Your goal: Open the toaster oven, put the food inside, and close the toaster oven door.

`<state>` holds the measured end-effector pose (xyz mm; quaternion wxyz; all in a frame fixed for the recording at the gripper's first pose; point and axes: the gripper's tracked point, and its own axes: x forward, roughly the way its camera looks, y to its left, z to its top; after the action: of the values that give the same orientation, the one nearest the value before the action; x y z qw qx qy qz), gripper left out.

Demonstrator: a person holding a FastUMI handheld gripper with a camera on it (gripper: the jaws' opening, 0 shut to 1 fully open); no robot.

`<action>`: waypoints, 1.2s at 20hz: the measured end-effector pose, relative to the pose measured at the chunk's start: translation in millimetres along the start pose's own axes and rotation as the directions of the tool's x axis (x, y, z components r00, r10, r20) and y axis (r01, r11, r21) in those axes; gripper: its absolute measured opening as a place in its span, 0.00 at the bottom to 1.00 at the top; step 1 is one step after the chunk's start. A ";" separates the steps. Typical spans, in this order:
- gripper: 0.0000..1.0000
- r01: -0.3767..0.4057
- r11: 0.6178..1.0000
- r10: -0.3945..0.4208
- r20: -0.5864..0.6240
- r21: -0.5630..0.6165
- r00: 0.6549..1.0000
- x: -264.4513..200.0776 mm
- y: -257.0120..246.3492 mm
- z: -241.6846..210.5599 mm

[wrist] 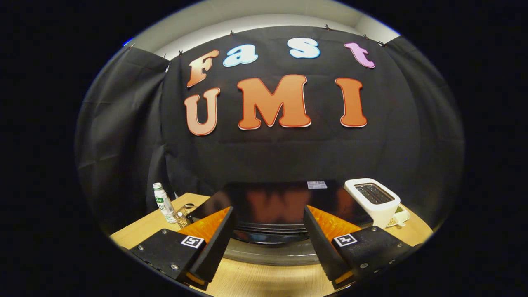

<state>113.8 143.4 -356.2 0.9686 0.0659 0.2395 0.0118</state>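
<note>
A black toaster oven (270, 198) stands on the wooden table (264, 280), seen from above and in front. Its glossy top lies just ahead of and below my fingers. A silver band (268, 253), likely the door handle, runs along its front edge between the two fingers. The door looks shut. My gripper (268, 209) is open above that front edge, with nothing between its fingers. A small white dish (401, 216) with something pale and greenish on it sits behind the white toaster; I cannot tell whether it is the food.
To the right of the oven, close against it, is a white pop-up toaster (373, 200). A white bottle with a green cap (163, 203) and a small glass item (182, 218) stand at the oven's left. Black cloth closes off the back.
</note>
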 end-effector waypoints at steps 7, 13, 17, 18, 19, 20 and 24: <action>0.95 0.032 0.999 -0.031 0.016 -0.013 0.999 8.6 4.0 -21.6; 0.89 -0.009 1.000 0.007 0.102 0.020 0.995 -18.7 9.3 -28.2; 0.87 -0.059 0.997 0.054 0.074 0.057 0.996 -59.4 15.2 -51.9; 0.87 -0.072 0.996 0.070 0.051 0.057 0.996 -68.5 16.4 -60.4; 0.87 -0.084 0.995 0.083 0.028 0.054 0.996 -77.1 17.2 -68.4; 0.87 -0.094 0.994 0.094 -0.002 0.047 0.996 -84.0 18.6 -76.8; 0.87 -0.114 0.991 0.121 -0.100 0.072 0.988 -106.2 20.3 -105.8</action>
<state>-29.3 170.7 -397.2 0.9496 0.1114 0.2859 0.0645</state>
